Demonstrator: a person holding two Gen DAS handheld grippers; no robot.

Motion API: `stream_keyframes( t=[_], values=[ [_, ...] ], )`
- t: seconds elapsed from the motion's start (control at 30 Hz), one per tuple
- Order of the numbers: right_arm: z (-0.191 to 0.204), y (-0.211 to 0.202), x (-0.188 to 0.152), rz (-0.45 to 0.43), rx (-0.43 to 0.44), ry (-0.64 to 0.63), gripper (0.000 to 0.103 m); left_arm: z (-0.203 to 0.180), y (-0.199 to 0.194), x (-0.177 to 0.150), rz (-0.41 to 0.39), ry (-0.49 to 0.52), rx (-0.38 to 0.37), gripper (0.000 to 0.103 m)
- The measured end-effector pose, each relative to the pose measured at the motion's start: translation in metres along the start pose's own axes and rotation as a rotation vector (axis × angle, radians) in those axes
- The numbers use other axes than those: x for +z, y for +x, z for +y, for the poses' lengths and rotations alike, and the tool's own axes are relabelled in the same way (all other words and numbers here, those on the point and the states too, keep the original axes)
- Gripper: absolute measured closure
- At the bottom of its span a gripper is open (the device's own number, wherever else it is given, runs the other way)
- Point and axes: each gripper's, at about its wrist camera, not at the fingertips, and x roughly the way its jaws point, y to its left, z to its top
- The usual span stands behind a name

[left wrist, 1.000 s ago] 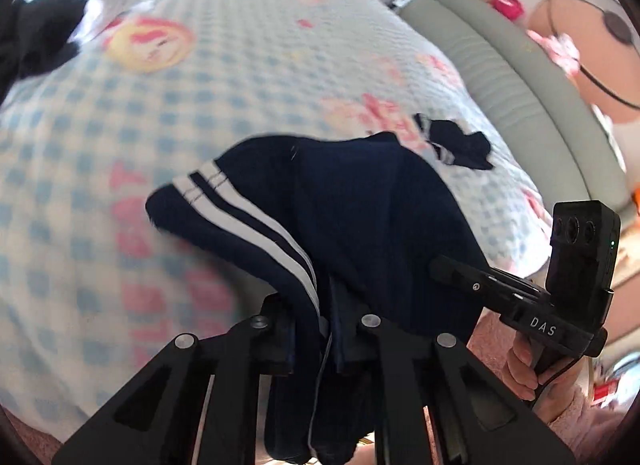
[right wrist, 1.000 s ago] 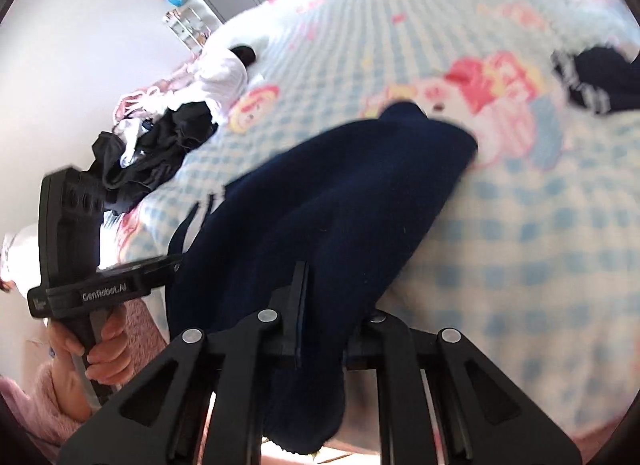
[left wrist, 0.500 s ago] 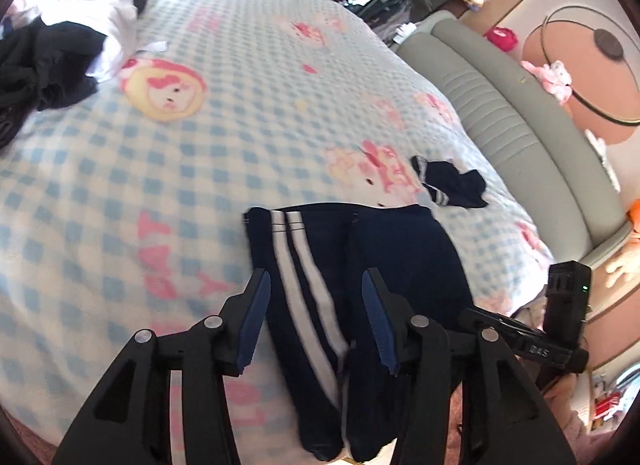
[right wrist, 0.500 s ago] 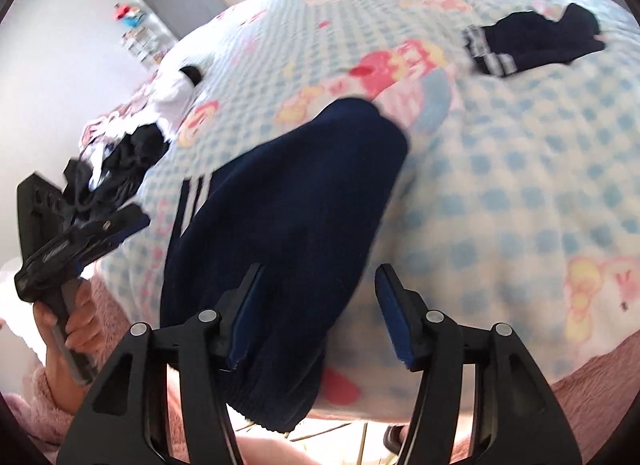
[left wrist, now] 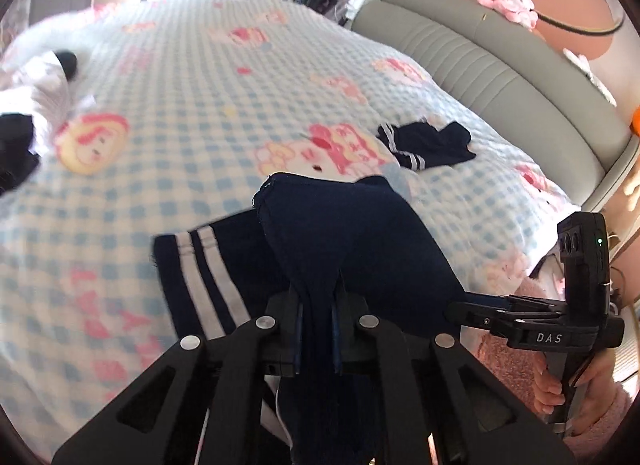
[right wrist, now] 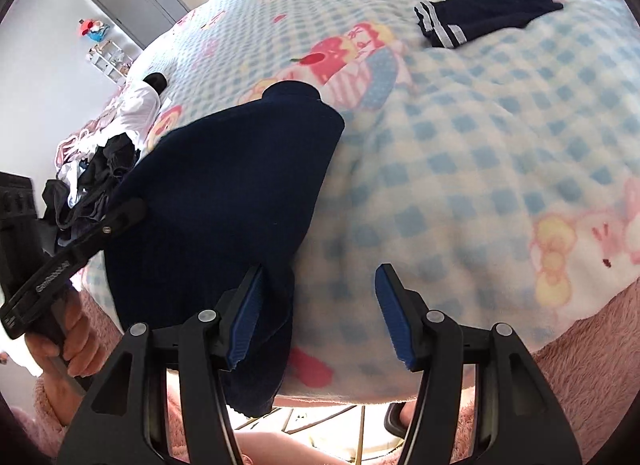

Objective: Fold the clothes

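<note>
Navy trousers with two white side stripes (left wrist: pixel 352 249) lie folded near the front edge of the blue-checked bed (left wrist: pixel 200 113). My left gripper (left wrist: pixel 316 337) is shut on a raised fold of the navy fabric. The trousers also show in the right wrist view (right wrist: pixel 224 193), hanging over the bed edge. My right gripper (right wrist: pixel 320 313) is open; its left pad (right wrist: pixel 246 313) rests against the cloth and the jaws hold nothing. The left gripper's body (right wrist: pixel 60 261) shows at the left of that view.
A small navy striped garment (left wrist: pixel 424 145) lies further back on the bed, also in the right wrist view (right wrist: pixel 484 9). A heap of dark and white clothes (right wrist: pixel 104 153) sits at the bed's far left. A grey padded headboard (left wrist: pixel 500 77) runs along the right.
My left gripper has shut on the navy trousers after being open half a second ago and lifts a fold. My right gripper stays open and has shifted right of the cloth.
</note>
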Motion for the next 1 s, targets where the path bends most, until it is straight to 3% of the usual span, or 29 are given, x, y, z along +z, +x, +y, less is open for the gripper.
stream_keyframes(
  t=[0.07,0.2,0.33,0.43,0.53,0.6,0.7,0.8,0.93,1.0],
  values=[
    [0.015,-0.006,0.003,-0.041,-0.104,-0.074,0.045,-0.002,-0.015,-0.002,-0.032,0.030,0.084,0.091],
    [0.024,-0.009,0.012,-0.067,-0.122,-0.092,0.045,0.023,0.010,-0.014,0.123,-0.052,0.092,0.088],
    [0.013,0.004,0.016,-0.015,-0.035,-0.029,0.045,0.049,0.036,-0.030,0.212,-0.135,0.125,0.086],
    [0.002,0.025,0.022,0.039,0.049,0.032,0.045,0.052,0.033,-0.026,0.172,-0.157,0.075,0.085],
    [0.001,0.047,0.031,0.093,0.100,0.063,0.045,0.054,0.029,-0.013,0.118,-0.172,0.010,0.066],
    [0.012,0.048,0.036,0.073,0.142,0.046,0.045,0.056,0.038,-0.008,0.132,-0.168,-0.018,0.062],
    [0.030,0.045,0.043,0.024,0.208,0.011,0.045,0.064,0.065,-0.016,0.211,-0.170,0.048,0.062],
    [0.050,0.042,0.050,-0.017,0.265,-0.041,0.045,0.065,0.072,-0.027,0.220,-0.188,0.062,0.063],
    [0.067,0.039,0.052,-0.025,0.233,-0.145,0.045,0.062,0.062,-0.030,0.178,-0.200,0.064,0.063],
    [0.068,0.036,0.052,-0.035,0.234,-0.140,0.045,0.061,0.041,-0.029,0.064,-0.208,0.125,0.065]
  ],
)
